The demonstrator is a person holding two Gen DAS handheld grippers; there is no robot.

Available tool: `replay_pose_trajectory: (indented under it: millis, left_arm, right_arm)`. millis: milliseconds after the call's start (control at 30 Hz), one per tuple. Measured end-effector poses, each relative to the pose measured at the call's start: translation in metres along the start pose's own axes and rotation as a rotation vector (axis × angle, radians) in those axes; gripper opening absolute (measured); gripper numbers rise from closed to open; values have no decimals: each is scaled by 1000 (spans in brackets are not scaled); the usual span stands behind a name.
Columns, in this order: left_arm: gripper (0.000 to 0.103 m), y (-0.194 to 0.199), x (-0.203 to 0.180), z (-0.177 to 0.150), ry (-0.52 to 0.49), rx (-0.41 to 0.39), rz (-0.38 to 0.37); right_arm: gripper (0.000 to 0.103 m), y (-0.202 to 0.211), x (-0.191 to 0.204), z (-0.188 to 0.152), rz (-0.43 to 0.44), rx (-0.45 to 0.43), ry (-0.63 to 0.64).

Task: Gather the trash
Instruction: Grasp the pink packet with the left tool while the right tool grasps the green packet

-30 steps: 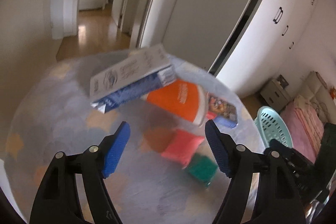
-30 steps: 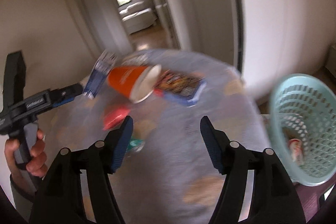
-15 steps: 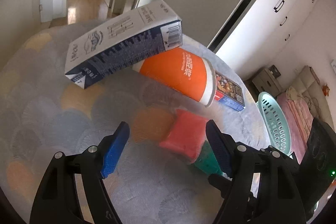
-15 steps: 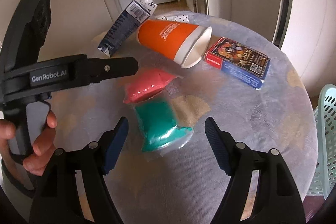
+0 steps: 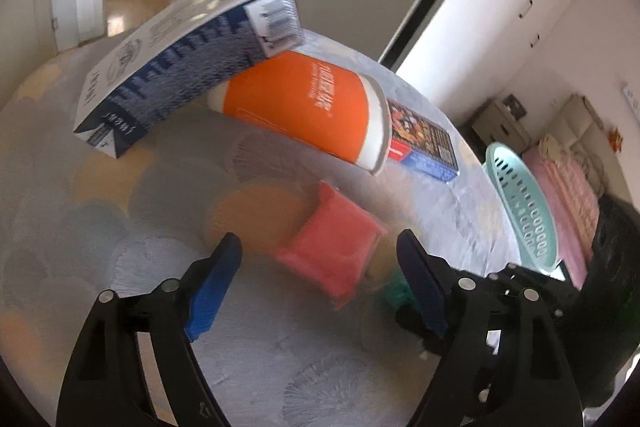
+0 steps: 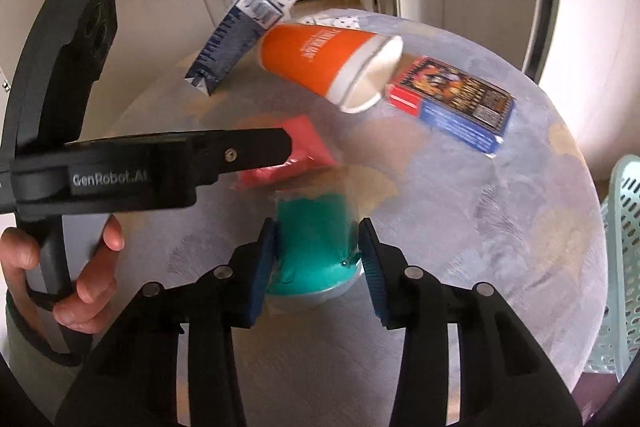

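Observation:
On the round table lie a red packet (image 5: 334, 251) (image 6: 298, 155), a green packet (image 6: 312, 243) (image 5: 394, 291), an orange paper cup (image 5: 308, 107) (image 6: 328, 63) on its side, a blue-white carton (image 5: 188, 63) (image 6: 236, 39) leaning on the cup, and a card box (image 5: 424, 143) (image 6: 452, 103). My left gripper (image 5: 320, 283) is open, its jaws on either side of the red packet. My right gripper (image 6: 316, 263) is partly closed around the green packet, the pads close to its sides; contact is unclear.
A mint plastic basket (image 5: 524, 207) (image 6: 624, 259) stands off the table's right edge. A white wall and cabinet doors rise behind the table. A doorway opens to a hallway at the far left. A pink mattress (image 5: 576, 195) lies beyond the basket.
Both grippers moved forward and down toward the table. The right gripper's jaws narrowed around the green packet. The left gripper came over the red packet, still open.

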State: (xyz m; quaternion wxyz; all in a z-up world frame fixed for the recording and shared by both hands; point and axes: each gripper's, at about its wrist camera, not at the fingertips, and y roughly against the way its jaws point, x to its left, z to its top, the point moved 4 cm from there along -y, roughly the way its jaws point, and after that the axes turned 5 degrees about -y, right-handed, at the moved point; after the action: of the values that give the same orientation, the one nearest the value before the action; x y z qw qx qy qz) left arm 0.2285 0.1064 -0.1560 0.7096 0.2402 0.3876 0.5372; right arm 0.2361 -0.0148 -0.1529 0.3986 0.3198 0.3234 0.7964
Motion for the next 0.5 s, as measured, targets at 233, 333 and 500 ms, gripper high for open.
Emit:
replay_pose_trajectory:
  millis: [233,333,500]
  left_arm:
    - [73,-6,-16,-5,-87,19,88]
    - [57,-9,-23,-6,-113,25,124]
    - [44,-11,-39,-3,-140,24,148]
  right_arm:
    - [38,19,-24,-12,-25,-13,-49]
    - [38,27,-36,-15,-45,-22,-66]
    - [38,48,-55,-17,-76,-52,-88]
